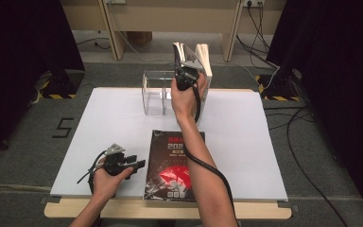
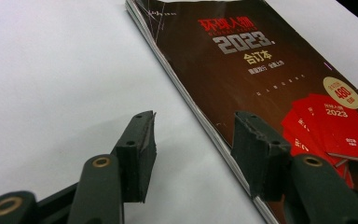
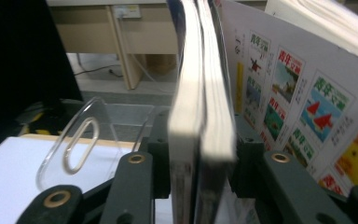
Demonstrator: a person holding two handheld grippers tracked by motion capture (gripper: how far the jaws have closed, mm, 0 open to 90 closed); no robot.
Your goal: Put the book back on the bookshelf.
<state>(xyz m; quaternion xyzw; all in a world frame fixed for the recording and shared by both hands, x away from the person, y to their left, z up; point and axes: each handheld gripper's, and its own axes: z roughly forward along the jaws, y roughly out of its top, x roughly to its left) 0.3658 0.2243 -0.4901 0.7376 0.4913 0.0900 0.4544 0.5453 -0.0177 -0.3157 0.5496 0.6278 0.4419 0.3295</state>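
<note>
My right gripper (image 1: 187, 75) is raised at the back of the table, shut on an upright stack of thick magazines (image 1: 183, 53), spine edge toward me (image 3: 200, 93). It holds them over a clear acrylic rack (image 1: 153, 92), beside another upright magazine (image 1: 204, 56) with a colourful printed cover (image 3: 298, 93). A dark magazine with red print (image 1: 175, 165) lies flat at the front of the table. My left gripper (image 1: 139, 164) rests low on the table just left of it, open, one jaw beside and one over the magazine's edge (image 2: 270, 79).
A white board (image 1: 113, 127) covers the table. A curved clear divider (image 3: 81, 140) of the rack stands left of the held stack. Black curtains flank the table; cables run on the floor at the right (image 1: 302, 142).
</note>
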